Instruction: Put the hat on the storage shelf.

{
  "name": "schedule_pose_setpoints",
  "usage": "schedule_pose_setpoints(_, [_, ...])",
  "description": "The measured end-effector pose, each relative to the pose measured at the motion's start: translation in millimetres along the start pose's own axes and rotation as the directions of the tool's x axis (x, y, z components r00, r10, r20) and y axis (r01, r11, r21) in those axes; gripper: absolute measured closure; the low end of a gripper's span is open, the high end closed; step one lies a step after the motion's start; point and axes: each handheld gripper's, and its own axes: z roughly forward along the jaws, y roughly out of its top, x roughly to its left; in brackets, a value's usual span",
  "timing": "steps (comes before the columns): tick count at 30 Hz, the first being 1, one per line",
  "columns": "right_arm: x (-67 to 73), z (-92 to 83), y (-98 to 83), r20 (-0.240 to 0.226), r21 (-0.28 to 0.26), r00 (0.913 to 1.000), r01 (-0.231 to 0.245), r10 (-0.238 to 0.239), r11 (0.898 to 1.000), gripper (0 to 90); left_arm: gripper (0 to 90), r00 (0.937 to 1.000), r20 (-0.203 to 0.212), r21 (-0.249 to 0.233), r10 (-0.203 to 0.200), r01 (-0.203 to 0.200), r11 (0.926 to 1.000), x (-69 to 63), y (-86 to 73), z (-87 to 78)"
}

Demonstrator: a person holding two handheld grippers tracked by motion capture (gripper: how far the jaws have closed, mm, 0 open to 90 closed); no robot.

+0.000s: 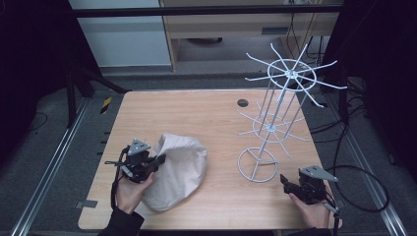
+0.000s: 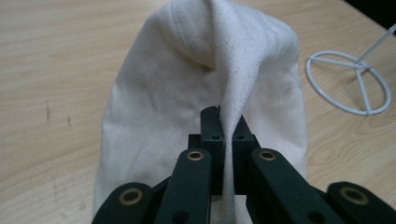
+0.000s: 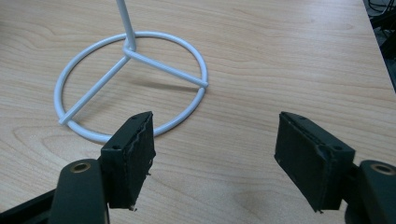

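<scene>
- One wooden table (image 1: 216, 118) carries everything; its pale top reaches from the person's edge at the bottom of the high view to a small dark round hole (image 1: 242, 103) near the far edge.
- Next in size is the white wire rack (image 1: 285, 98), upright on the right half of the table, with two tiers of spokes on a thin post above a ring base (image 3: 135, 81) crossed by three bars.
- Then the white cloth bag (image 1: 177, 169), lying on the near left part of the table, well apart from the rack's base. One fold at its left end is pulled up off the wood into a ridge, while the rest slumps on the tabletop.
- Left gripper (image 2: 223, 122): held in the person's left hand at the bag's left end, its jaws are pressed together on that raised fold, the fabric running down between the two black pads.
- Right gripper (image 3: 215, 158): held in the right hand at the near right corner of the table, its jaws stand wide apart with only bare wood between them, near the ring base but not touching it.
</scene>
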Motion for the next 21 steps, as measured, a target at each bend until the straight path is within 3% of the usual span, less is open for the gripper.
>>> schedule_pose_setpoints(3, [-0.3, -0.2, 0.1, 0.001, -0.001, 1.0000, -0.001, 0.001, 1.000, 28.4, 88.8, 1.0000, 0.007, -0.029, 0.007, -0.006, 0.9996, -0.9, 2.5, -6.9])
schedule_pose_setpoints(4, [-0.6, -0.3, 0.0, 0.002, -0.004, 1.0000, 0.000, 0.000, 1.000, 28.4, 88.8, 0.9997, 0.016, -0.070, 0.016, -0.014, 0.9974, -1.6, 4.7, -14.8])
schedule_pose_setpoints(7, [-1.0, -0.9, -0.1, -0.002, -0.017, 1.0000, -0.002, 0.002, 1.000, 28.3, 88.8, 0.9994, 0.015, -0.117, 0.032, -0.030, 0.9927, -3.5, 7.0, -24.1])
schedule_pose_setpoints(9, [-0.8, -1.0, -0.1, -0.002, -0.020, 1.0000, -0.003, 0.003, 1.000, 28.3, 88.9, 0.9992, 0.012, -0.128, 0.037, -0.035, 0.9912, -4.2, 7.5, -26.2])
schedule_pose_setpoints(12, [-0.3, -1.5, -0.3, -0.004, -0.028, 1.0000, 0.003, -0.003, 1.000, 28.3, 88.8, 0.9986, 0.008, -0.182, 0.053, -0.051, 0.9820, -7.3, 9.7, -36.6])
schedule_pose_setpoints(13, [-0.3, -1.5, -0.3, -0.004, -0.028, 1.0000, 0.003, -0.003, 1.000, 28.3, 88.8, 0.9986, 0.008, -0.182, 0.053, -0.051, 0.9820, -7.3, 9.7, -36.6])
schedule_pose_setpoints(14, [-0.1, -1.6, -0.5, -0.002, -0.031, 1.0000, 0.007, -0.007, 0.999, 28.2, 88.8, 0.9984, 0.009, -0.208, 0.056, -0.053, 0.9768, -8.4, 11.0, -41.8])
schedule_pose_setpoints(15, [-0.3, -1.6, -0.5, 0.000, -0.033, 0.9999, 0.010, -0.010, 0.999, 28.2, 88.8, 0.9984, 0.009, -0.208, 0.056, -0.053, 0.9768, -8.4, 11.0, -41.8])
schedule_pose_setpoints(16, [-0.4, -1.6, -0.5, -0.001, -0.036, 0.9999, 0.012, -0.012, 0.999, 28.1, 88.8, 0.9983, 0.011, -0.235, 0.057, -0.053, 0.9705, -9.6, 11.9, -47.1])
schedule_pose_setpoints(19, [-0.3, -1.7, -0.4, -0.001, -0.039, 0.9999, 0.013, -0.013, 0.999, 28.0, 88.8, 0.9982, 0.011, -0.254, 0.059, -0.054, 0.9657, -10.1, 12.2, -50.4])
schedule_pose_setpoints(21, [0.3, -1.7, -0.4, -0.008, -0.043, 0.9998, 0.016, -0.017, 0.999, 27.4, 88.8, 0.9981, 0.006, -0.287, 0.062, -0.057, 0.9564, -10.2, 12.2, -55.0])
